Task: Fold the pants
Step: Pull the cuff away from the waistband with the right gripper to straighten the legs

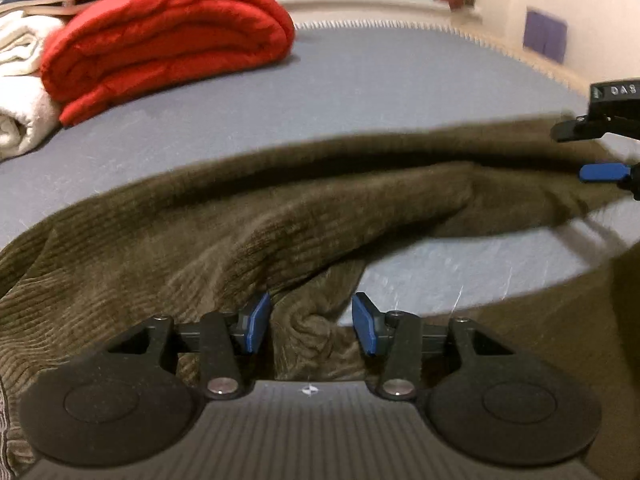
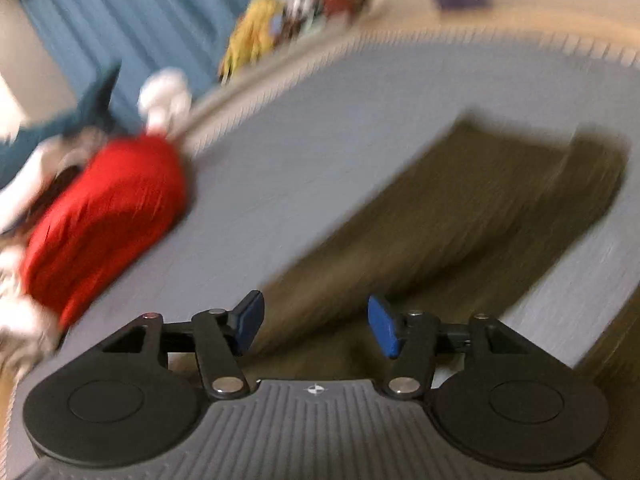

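The pants (image 1: 224, 232), of olive-brown ribbed corduroy, are being seen lying stretched across the grey-blue bed (image 1: 360, 92), one leg draped loosely over the other with bunched folds at the near edge, while in the blurred right view both legs (image 2: 460, 216) are lying side by side.

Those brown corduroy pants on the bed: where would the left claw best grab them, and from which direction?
Probably the bunched ridge of the brown corduroy pants, directly between the open left gripper fingers. Come straight forward and slightly down: the cloth there stands up in a fold off the grey bed, whereas the flat stretches offer nothing to pinch.
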`<state>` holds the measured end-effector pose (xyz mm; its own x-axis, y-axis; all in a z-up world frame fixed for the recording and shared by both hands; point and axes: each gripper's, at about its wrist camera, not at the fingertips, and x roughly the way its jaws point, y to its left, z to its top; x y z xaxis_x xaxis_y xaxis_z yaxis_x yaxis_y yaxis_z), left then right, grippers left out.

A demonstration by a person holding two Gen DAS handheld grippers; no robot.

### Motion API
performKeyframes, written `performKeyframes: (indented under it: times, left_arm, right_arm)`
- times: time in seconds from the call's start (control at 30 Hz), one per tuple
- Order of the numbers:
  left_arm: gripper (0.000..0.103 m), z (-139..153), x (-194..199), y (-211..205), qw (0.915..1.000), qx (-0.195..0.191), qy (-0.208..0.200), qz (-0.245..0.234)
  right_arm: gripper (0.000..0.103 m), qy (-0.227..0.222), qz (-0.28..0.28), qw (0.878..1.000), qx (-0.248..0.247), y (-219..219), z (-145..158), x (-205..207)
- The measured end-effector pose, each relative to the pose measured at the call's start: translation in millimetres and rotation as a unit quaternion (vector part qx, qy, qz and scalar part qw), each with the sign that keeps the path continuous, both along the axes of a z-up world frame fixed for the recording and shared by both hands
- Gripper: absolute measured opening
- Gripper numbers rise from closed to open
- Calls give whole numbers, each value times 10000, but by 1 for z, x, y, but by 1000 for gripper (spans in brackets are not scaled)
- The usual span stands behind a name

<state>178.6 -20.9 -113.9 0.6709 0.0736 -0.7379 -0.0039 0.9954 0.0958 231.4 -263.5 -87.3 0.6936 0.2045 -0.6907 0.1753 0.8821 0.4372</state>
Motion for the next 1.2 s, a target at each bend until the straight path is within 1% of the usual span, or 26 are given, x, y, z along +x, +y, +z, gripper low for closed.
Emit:
performKeyframes:
  times: [0.03,0.07,0.13,0.23,0.33,0.37,0.4,0.43,0.47,0.5,0.53,0.6,0.67,0.7,0.73,0.8,0.83,0.9,0.93,0.97,1.03,1.07,1.1,1.13,1.17,1.2]
  left_arm:
    - [27,0,0,-1,9999,107,16,-42]
    - [25,2,-1,0,9997,181,86,-137]
    - [22,21,-6,14,9998,-206,38,-66]
    - [22,54,-23,35,9969,-772,-7,129]
    - [22,67,-40,41,9964,-847,-8,51]
    - [22,67,-43,42,9957,-922,30,51]
    - [22,69,-42,42,9952,-973,65,45]
    - [22,68,-42,42,9949,-1005,78,40]
    - [22,69,-41,43,9947,-1028,88,47]
    - [23,69,-39,44,9938,-1099,123,63]
    - [26,68,-35,46,9926,-1201,189,71]
    - [27,70,-36,53,9896,-1409,256,95]
    - [40,77,-43,58,9872,-1576,177,137]
    - [51,82,-47,60,9872,-1584,117,154]
    - [53,86,-51,61,9878,-1549,44,150]
    - [53,95,-58,64,9892,-1460,-49,130]
    - [53,98,-62,67,9896,-1426,-71,159]
    - [53,104,-71,74,9901,-1375,-113,254]
    - [53,106,-76,78,9904,-1347,-141,292]
    - [53,109,-82,84,9907,-1299,-187,369]
    - [53,114,-94,98,9905,-1236,-250,544]
    - [53,116,-101,105,9901,-1229,-271,625]
    - [53,118,-109,112,9897,-1226,-288,684]
    - [53,119,-117,120,9892,-1215,-324,755]
    - [53,120,-126,127,9886,-1193,-386,831]
    - [53,119,-137,133,9883,-1153,-441,895]
  right_arm:
    - [60,237,-70,9997,-17,6,-6,0]
    - [61,487,-202,9986,-31,9,-12,-2]
    - [64,817,-610,9947,118,7,-23,-7]
    - [64,693,-943,9926,324,-5,-26,-9]
    - [63,598,-1375,9884,233,-18,-25,-10]
    - [59,605,-1478,9867,305,-22,-27,-11]
    - [48,588,-1558,9855,314,-25,-29,-14]
    - [42,606,-1602,9849,246,-27,-29,-14]
    - [32,630,-1644,9841,211,-29,-31,-15]
    - [11,649,-1734,9825,216,-31,-38,-18]
    - [3,686,-1799,9808,298,-38,-42,-20]
    - [2,666,-1879,9790,429,-44,-44,-25]
    - [1,667,-2017,9768,278,-45,-39,-34]
    - [1,662,-2068,9759,221,-45,-35,-39]
    - [1,687,-2132,9745,116,-43,-30,-43]
    - [0,756,-2492,9644,-449,-41,-19,-46]
    - [0,750,-2566,9621,-545,-43,-16,-51]
    - [0,769,-2438,9664,-258,-51,-16,-52]
    - [2,645,-2390,9689,-58,-54,-13,-55]
    - [4,545,-2257,9727,17,-53,-8,-53]
    - [5,204,-1680,9855,103,-46,6,-58]
    - [11,-17,-1399,9902,47,-38,14,-61]
    - [23,-265,-1058,9940,-81,-28,23,-66]
    - [29,-505,-684,9961,-229,-17,32,-70]
    - [40,-731,-289,9962,-378,-5,40,-77]
    - [46,-905,83,9946,-511,5,46,-85]
